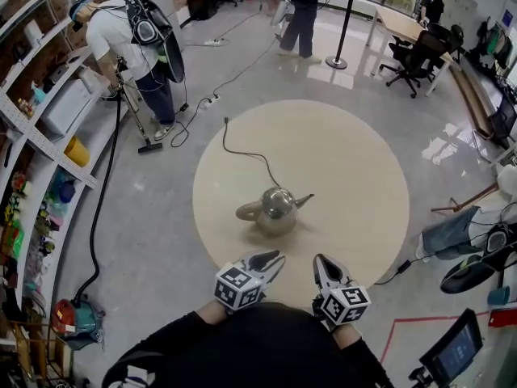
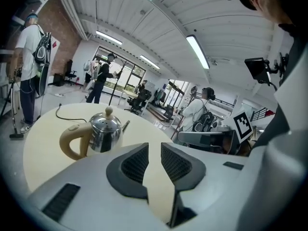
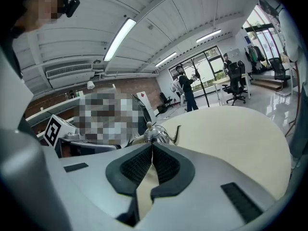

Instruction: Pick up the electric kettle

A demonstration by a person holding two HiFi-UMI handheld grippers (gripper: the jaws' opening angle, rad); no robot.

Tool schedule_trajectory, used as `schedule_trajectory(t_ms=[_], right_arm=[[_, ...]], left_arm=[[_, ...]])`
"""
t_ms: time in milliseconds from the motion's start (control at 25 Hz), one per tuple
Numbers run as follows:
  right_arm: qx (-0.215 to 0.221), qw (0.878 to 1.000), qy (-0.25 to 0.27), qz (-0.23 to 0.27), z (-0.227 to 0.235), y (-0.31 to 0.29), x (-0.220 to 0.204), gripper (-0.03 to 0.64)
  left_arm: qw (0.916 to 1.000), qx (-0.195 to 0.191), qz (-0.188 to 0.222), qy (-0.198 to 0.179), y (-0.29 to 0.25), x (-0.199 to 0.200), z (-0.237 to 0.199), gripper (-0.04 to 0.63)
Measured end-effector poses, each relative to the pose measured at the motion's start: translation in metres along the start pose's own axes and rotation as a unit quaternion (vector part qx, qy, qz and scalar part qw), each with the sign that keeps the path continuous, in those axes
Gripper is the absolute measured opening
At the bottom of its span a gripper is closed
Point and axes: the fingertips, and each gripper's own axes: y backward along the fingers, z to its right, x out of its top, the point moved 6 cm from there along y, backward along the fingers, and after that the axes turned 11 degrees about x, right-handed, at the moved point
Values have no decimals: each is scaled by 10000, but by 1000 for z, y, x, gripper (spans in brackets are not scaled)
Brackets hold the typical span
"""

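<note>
A shiny steel electric kettle [image 1: 275, 208] stands near the middle of the round beige table [image 1: 347, 160], with its cream handle to the left and its spout to the right. Its black cord [image 1: 246, 153] trails off toward the far side. My left gripper [image 1: 268, 260] hovers over the near table edge, short of the kettle, its jaws a little apart and empty. In the left gripper view the kettle [image 2: 103, 134] sits ahead and left of that gripper [image 2: 155, 146]. My right gripper [image 1: 323, 267] is beside it, shut and empty. In the right gripper view the kettle [image 3: 156, 134] shows just past that gripper [image 3: 152, 146].
Shelves [image 1: 48, 136] with clutter line the left wall. A person [image 1: 129, 39] with a vacuum hose stands at the back left, and the vacuum body [image 1: 77, 318] lies on the floor nearby. Someone's legs and shoes [image 1: 477, 265] and a monitor [image 1: 452, 350] are at the right.
</note>
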Motion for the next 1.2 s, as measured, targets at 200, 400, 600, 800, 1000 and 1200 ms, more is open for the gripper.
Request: schedule_trajectory(t_ms=[200, 400, 600, 800, 1000, 1200], right_arm=[[-352, 9994, 11, -46, -3, -44, 11, 15], [-719, 9974, -75, 21, -2, -71, 21, 15], [-854, 9963, 44, 79, 22, -89, 38, 15], [-769, 9970, 59, 51, 49, -112, 43, 15], [-643, 9979, -65, -43, 71, -130, 44, 15], [-581, 9979, -201, -196, 98, -135, 32, 69]], left_arm=[[9994, 307, 89, 116, -2, 12, -76, 92], [9970, 712, 155, 256, -3, 22, -145, 92], [9918, 1221, 341, -128, -16, 34, -176, 92], [9850, 1658, 373, -305, -22, 30, -184, 94], [9784, 2002, 188, -479, -26, 23, -185, 142], [9681, 2459, -106, -467, -36, 0, -187, 186]])
